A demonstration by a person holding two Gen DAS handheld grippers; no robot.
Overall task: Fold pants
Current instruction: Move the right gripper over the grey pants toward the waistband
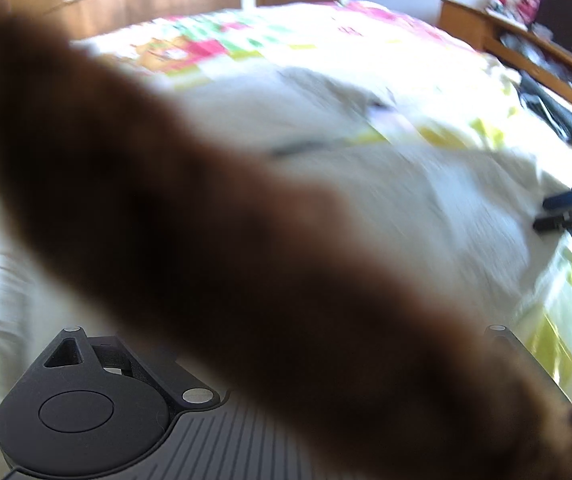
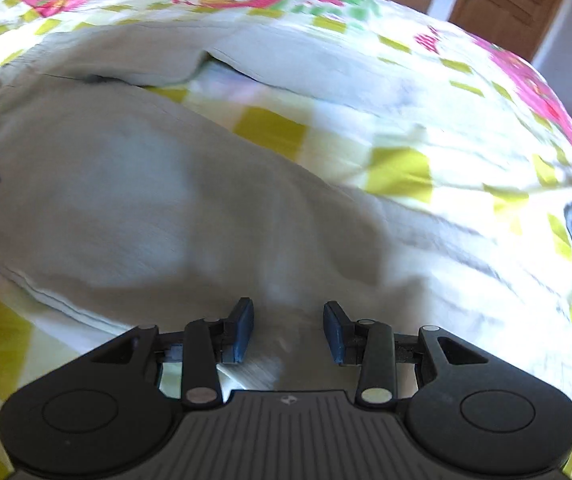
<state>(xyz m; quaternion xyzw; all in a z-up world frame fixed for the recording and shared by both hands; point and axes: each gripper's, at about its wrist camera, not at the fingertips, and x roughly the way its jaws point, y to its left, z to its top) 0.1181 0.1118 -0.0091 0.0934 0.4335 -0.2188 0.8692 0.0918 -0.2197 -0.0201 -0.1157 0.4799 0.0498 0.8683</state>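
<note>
With its jaws parted over the white pants (image 2: pixel 133 200) on the bed (image 2: pixel 398 168), the right gripper (image 2: pixel 288 330) risks bunching them; the left gripper's jaws are hidden.

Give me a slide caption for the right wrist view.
Right claw, open, hovers over white pants spread on a patterned bedsheet.

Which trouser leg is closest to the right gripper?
The nearer leg, lying right in front of the right gripper; the other leg lies farther up the bed.

Bed (image 2: pixel 402 168), patterned sheet; white pants (image 2: pixel 145 192) spread on it.
</note>
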